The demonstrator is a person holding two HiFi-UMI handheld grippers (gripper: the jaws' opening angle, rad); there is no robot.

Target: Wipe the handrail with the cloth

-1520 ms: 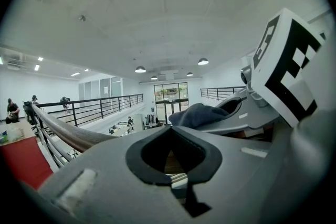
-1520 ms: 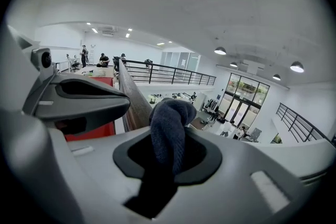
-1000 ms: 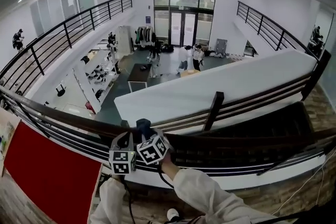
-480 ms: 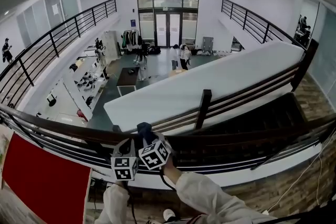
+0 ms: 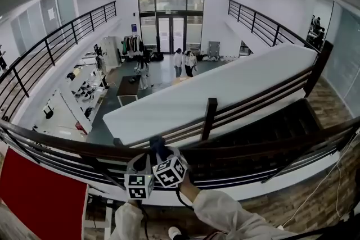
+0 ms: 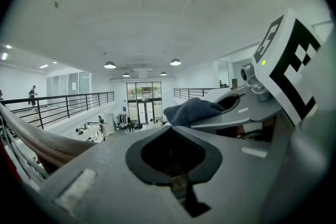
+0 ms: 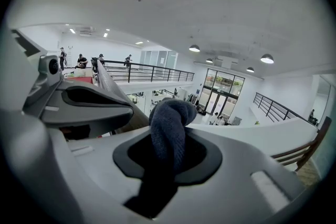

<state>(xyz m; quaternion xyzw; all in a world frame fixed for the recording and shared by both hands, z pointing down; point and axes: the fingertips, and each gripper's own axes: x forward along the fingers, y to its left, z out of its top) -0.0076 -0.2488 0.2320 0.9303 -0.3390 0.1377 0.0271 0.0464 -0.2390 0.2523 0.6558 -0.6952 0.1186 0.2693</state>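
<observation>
A dark wooden handrail (image 5: 264, 142) runs across the head view above a black balustrade. A dark blue cloth (image 5: 157, 146) lies bunched against the rail near its middle. My right gripper (image 5: 161, 153) is shut on the cloth (image 7: 169, 126), which sticks up between its jaws. My left gripper (image 5: 140, 159) sits just left of it, almost touching, and is shut with nothing in it (image 6: 169, 131). The left gripper view shows the cloth (image 6: 191, 110) in the neighbouring jaws and the handrail (image 6: 37, 140) at the left. In the right gripper view the handrail (image 7: 111, 93) runs off behind the left gripper (image 7: 84, 103).
Beyond the rail is a drop to a lower floor with people, tables and clothes racks (image 5: 132, 45). A dark post (image 5: 208, 116) of a sloping railing stands right of the grippers. A red panel (image 5: 39, 202) hangs below at the left. Wooden flooring (image 5: 332, 104) lies at the right.
Both grippers, with the cloth, have slid rightward along the handrail towards the dark post. The head view has swung right, so the red panel sits further left.
</observation>
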